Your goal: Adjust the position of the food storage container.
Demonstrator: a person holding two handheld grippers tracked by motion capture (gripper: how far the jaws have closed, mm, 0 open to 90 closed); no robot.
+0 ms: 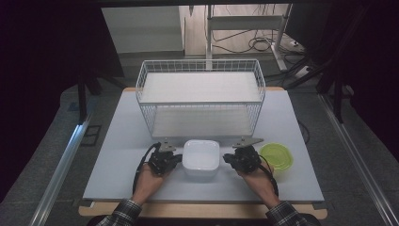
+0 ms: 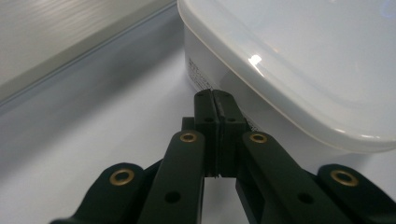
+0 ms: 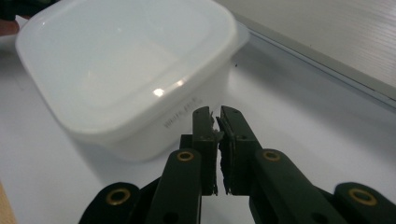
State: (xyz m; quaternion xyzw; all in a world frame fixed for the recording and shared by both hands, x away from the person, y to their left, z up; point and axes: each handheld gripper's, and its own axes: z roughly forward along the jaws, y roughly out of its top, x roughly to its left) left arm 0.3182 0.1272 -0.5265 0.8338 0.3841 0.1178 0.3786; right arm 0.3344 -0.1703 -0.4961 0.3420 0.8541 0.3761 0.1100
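— White plastic square container (image 1: 201,160), open-topped: where is it logged?

— On the pale grey bench (image 1: 117,155), near its front edge, between the two tools and just in front of the white wire basket (image 1: 201,96).

— Left to right, then. Left tool (image 1: 176,159)?

— Black, two-jawed, in the person's left hand (image 1: 149,176). Jaws pressed together, nothing between them. Tips at the container's left wall, under its rim; touching or just short, cannot tell.

— Right tool (image 1: 227,159)?

— Black, in the right hand (image 1: 258,179). Jaws all but closed, a thin slit at the tips, nothing gripped. Tips just beside the container's right wall, below the rim.

— Further right?

— Round translucent green plastic bowl (image 1: 277,155), on the bench just beside the right tool, apart from the container.
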